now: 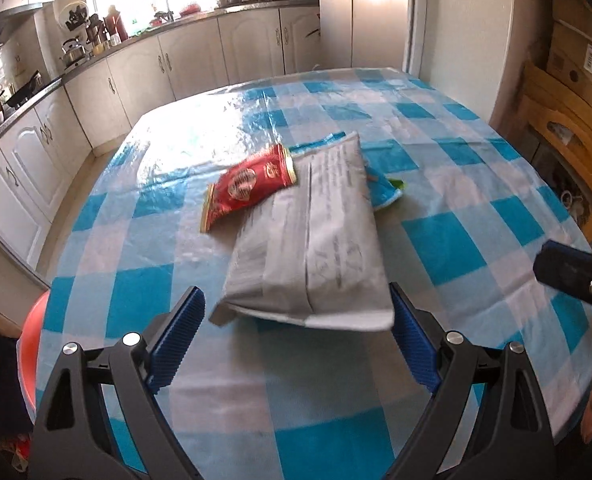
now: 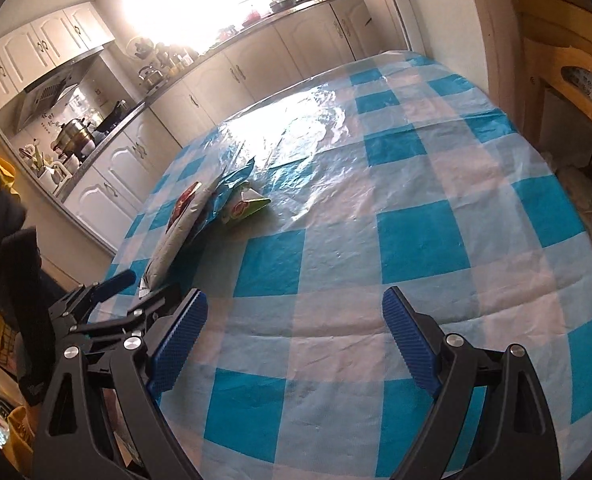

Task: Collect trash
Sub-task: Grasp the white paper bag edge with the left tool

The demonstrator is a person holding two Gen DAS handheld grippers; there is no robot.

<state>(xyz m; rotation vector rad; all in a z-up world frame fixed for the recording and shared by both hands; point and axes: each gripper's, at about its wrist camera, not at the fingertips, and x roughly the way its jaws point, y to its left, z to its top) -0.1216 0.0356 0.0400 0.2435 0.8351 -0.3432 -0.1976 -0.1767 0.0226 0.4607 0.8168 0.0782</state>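
A silver-grey foil bag (image 1: 315, 236) lies on the blue-checked tablecloth (image 1: 136, 240), its near edge between the open blue pads of my left gripper (image 1: 297, 316). A red snack wrapper (image 1: 248, 186) lies on its far left corner. A blue wrapper and a green one (image 1: 391, 190) stick out from under its right side. In the right wrist view the pile shows at the left: the silver bag (image 2: 180, 232), the green wrapper (image 2: 248, 206). My right gripper (image 2: 296, 320) is open and empty over the bare cloth, to the right of the pile.
The round table (image 2: 415, 240) has kitchen cabinets (image 1: 108, 92) beyond and left of it. A wooden chair and boxes (image 1: 567, 120) stand at the right. A red stool (image 1: 32, 344) shows at the table's near left edge. The left gripper's body (image 2: 108, 312) shows at the table's left edge.
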